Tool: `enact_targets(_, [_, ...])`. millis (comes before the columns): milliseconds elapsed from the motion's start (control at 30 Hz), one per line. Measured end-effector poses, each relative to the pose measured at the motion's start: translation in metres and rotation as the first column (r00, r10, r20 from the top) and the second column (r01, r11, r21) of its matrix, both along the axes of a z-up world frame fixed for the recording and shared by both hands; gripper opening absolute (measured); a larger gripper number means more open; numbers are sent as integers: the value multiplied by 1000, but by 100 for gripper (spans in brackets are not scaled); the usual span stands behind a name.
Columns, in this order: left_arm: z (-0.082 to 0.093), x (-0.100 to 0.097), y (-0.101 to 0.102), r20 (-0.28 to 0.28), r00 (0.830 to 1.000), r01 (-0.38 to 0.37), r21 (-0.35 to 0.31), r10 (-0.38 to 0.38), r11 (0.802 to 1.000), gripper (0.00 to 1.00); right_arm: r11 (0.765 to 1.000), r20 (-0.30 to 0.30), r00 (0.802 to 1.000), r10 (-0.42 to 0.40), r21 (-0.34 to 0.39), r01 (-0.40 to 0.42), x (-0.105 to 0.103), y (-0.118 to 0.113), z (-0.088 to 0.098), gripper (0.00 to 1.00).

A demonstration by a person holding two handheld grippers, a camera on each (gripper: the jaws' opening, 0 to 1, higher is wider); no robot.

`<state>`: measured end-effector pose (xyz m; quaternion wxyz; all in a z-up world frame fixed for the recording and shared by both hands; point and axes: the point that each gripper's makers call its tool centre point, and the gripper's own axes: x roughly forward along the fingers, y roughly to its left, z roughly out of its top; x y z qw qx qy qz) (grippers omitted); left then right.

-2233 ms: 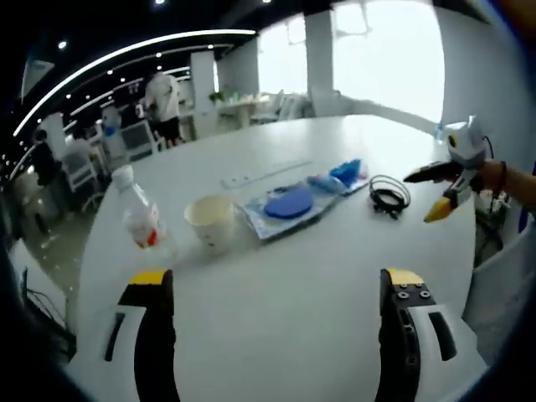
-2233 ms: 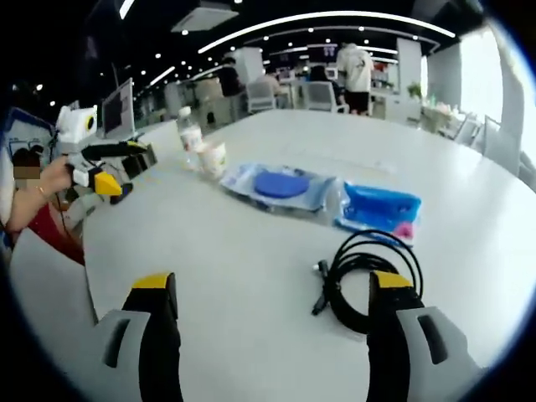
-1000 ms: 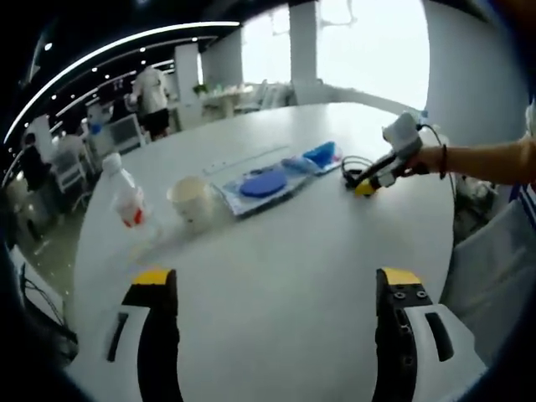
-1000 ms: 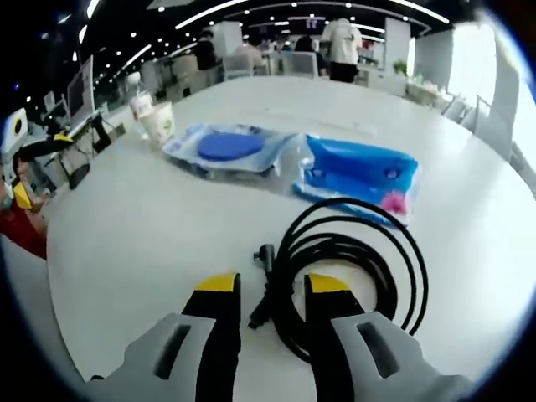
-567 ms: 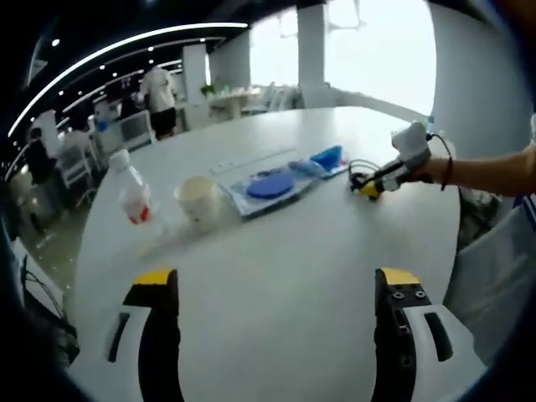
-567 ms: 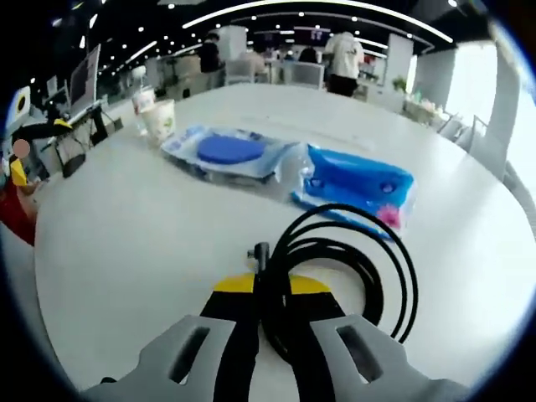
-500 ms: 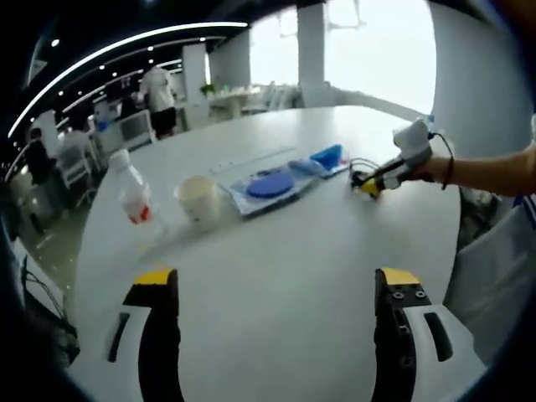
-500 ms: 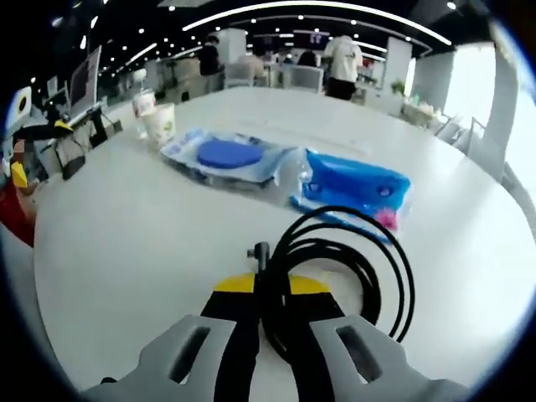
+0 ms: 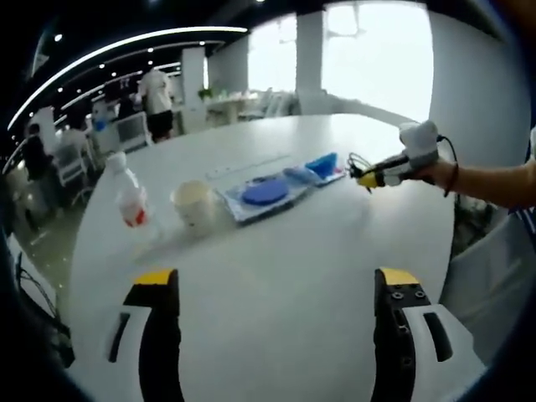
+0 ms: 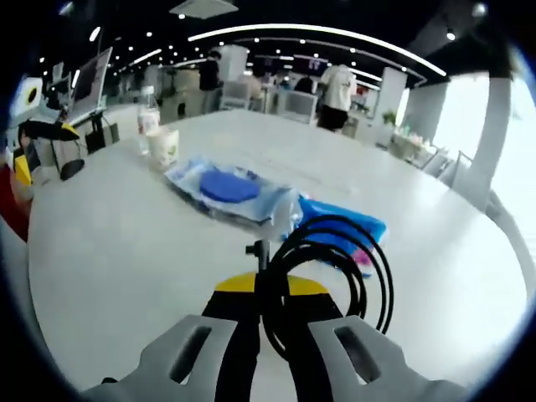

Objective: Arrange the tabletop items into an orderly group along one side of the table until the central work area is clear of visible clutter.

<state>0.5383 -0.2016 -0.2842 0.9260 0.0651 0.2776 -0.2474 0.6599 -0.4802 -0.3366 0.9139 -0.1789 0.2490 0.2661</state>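
My right gripper is shut on a black coiled cable and holds it above the white table. Seen from the left gripper view, that right gripper hangs over the table's far right with the cable at its tip. My left gripper is open over bare table near the front edge, nothing between its fingers. Beyond lie a blue packet, a clear bag with a blue disc, a paper cup and a water bottle in a row.
The same row appears in the left gripper view: bottle, cup, clear bag, blue packet. A person's arm reaches in from the right. Chairs, desks and people stand beyond the table's far edge.
My right gripper's jaws closed on the cable and lifted it off the table. The left gripper stayed open and barely moved.
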Motion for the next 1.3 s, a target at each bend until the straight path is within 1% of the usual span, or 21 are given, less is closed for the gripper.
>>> enact_targets(33, [-1, 0, 1, -6, 1000, -10, 3, 10, 1000, 93, 1000, 9, 1000, 11, -6, -11, 0, 4, 2, 9])
enact_targets(100, [-1, -1, -1, -9, 1000, 1, 4, -1, 1000, 93, 999, 13, 999, 38, -23, -37, -1, 10, 3, 9])
enact_targets(233, [2, -1, -3, 1, 1000, 2, 1, -2, 1000, 94, 997, 16, 997, 75, -17, -75, -2, 26, 5, 9])
enact_targets(467, [0, -3, -1, -5, 1000, 6, 20, -6, 1000, 93, 989, 4, 990, 144, -29, -144, -5, 55, 0, 9])
enact_targets(567, [1, -3, 0, -3, 1000, 8, 12, -8, 1000, 93, 983, -1, 985, 172, -70, -172, -6, 63, -5, 9])
enact_targets(667, [1, -2, 0, 0, 1000, 10, 7, -10, 1000, 93, 978, -5, 982, 189, -89, -189, -7, 67, -8, 9])
enact_targets(767, [0, -1, 0, -3, 1000, 14, 9, -14, 1000, 93, 975, -19, 979, 201, -90, -202, -9, 72, -12, 9])
enact_targets(833, [2, -3, -3, 3, 1000, 14, 15, -14, 1000, 92, 973, -30, 977, 212, -90, -213, -10, 75, -15, 9])
enact_targets(900, [2, -2, -2, 3, 1000, 10, 13, -10, 1000, 92, 970, -32, 976, 217, -101, -219, -10, 77, -17, 9])
enact_targets(967, [1, 0, 3, 6, 1000, 9, 11, -9, 1000, 92, 969, -40, 974, 223, -101, -226, -9, 79, -21, 9])
enact_targets(1167, [3, -6, -6, 5, 1000, 9, 15, -9, 1000, 91, 967, -57, 973, 225, -107, -230, -9, 79, -29, 9])
enact_targets(1233, [1, -4, -1, 4, 1000, 9, 14, -9, 1000, 91, 966, -63, 972, 227, -108, -233, -9, 80, -32, 9])
enact_targets(1300, [2, -6, -4, 4, 1000, 12, 15, -12, 1000, 91, 965, -65, 971, 230, -112, -236, -9, 80, -35, 9])
